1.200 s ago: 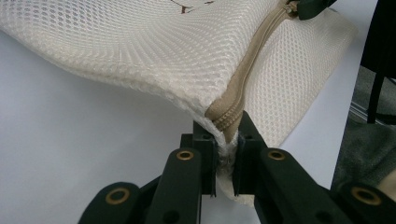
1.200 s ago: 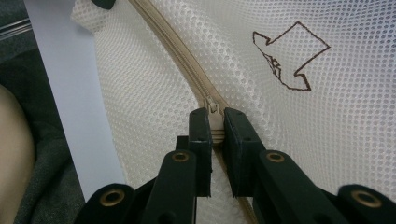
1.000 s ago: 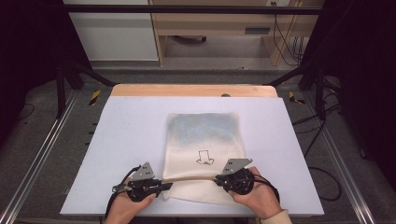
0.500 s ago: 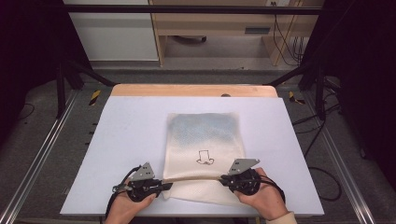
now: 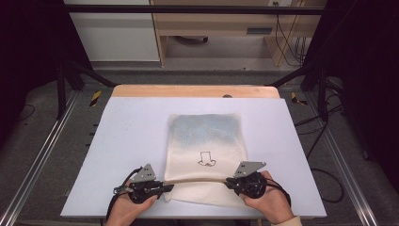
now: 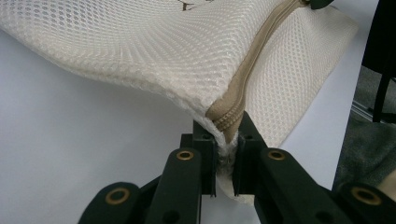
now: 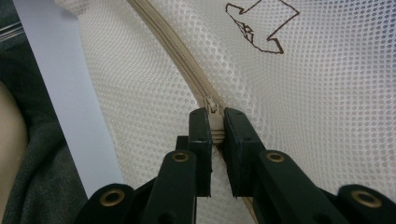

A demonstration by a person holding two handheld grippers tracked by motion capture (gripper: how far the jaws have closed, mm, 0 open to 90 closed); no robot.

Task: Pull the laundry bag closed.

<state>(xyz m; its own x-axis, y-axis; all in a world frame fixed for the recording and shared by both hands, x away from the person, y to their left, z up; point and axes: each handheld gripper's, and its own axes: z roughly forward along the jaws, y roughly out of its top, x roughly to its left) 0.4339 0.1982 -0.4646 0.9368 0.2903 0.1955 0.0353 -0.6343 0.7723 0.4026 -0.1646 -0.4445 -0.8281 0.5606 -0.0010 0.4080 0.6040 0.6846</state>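
Observation:
A cream mesh bag (image 5: pixel 207 136) with a small drawn figure (image 5: pixel 206 159) lies on the white table (image 5: pixel 131 141), its far half bluish. A tan zipper (image 5: pixel 197 180) runs across the bag's near end, lifted a little off the table. My left gripper (image 5: pixel 164 187) is shut on the bag's left corner at the zipper's end; the left gripper view has the jaws (image 6: pixel 227 135) pinching mesh and zipper tape (image 6: pixel 261 56). My right gripper (image 5: pixel 230 181) is shut on the zipper's slider, which sits between its jaws (image 7: pixel 215 116) in the right gripper view.
A wooden strip (image 5: pixel 188 91) borders the table's far edge. Metal rails (image 5: pixel 42 155) run along both sides, and cables (image 5: pixel 324 183) lie on the floor at the right. Bare white table surrounds the bag to the left, right and far side.
My right gripper has shifted a little to the right along the zipper line. The left gripper and the bag's body have stayed put.

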